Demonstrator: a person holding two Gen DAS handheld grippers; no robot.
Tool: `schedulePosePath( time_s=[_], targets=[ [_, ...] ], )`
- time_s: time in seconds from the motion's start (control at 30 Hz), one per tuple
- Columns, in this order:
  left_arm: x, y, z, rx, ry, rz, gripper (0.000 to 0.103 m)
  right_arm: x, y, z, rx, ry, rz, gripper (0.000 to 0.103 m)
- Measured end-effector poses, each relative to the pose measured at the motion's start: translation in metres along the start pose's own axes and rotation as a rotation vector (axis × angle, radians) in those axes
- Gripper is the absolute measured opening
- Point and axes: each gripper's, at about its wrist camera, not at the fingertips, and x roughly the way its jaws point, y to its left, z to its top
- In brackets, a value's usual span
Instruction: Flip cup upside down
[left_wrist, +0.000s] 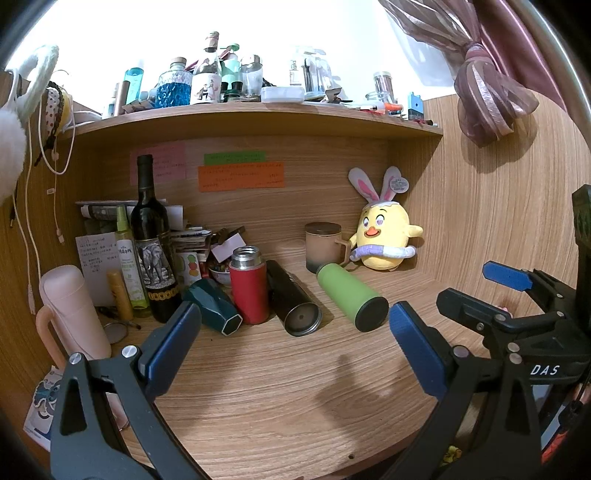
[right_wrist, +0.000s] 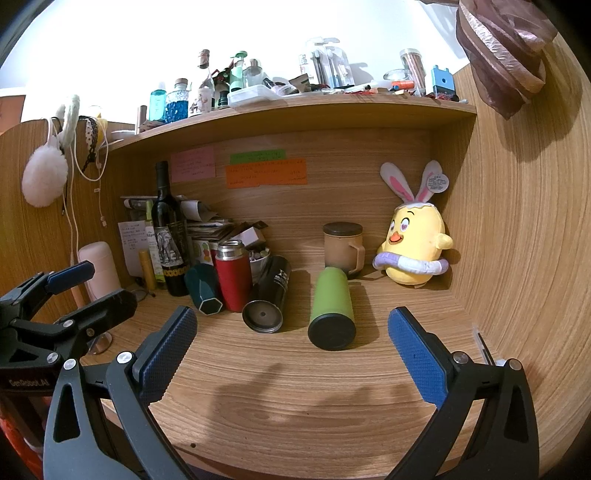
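A green cup (left_wrist: 351, 297) lies on its side on the wooden desk (left_wrist: 280, 387), black base toward me; it also shows in the right wrist view (right_wrist: 331, 306). A black cup (left_wrist: 293, 302) lies on its side to its left, also in the right wrist view (right_wrist: 269, 295). A red cup (left_wrist: 248, 284) stands upright with a steel rim, and a dark teal cup (left_wrist: 212, 306) lies tipped beside it. My left gripper (left_wrist: 293, 343) is open and empty, short of the cups. My right gripper (right_wrist: 291, 343) is open and empty, the green cup just beyond its fingertips.
A beige lidded mug (left_wrist: 324, 245) and a yellow plush chick (left_wrist: 384, 236) stand at the back right. A wine bottle (left_wrist: 151, 236), small bottles and papers crowd the back left. A pink jug (left_wrist: 72, 310) stands at the left. A cluttered shelf (left_wrist: 258, 114) runs overhead.
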Motion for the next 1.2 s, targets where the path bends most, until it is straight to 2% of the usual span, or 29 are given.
schedulePosePath(
  time_s=[1.2],
  targets=[
    [-0.0023,0.0037,0.0004,-0.009,-0.007,0.005,0.103,-0.0012,0.0004,0.0031,-0.005,-0.003,-0.001,0.103]
  ],
)
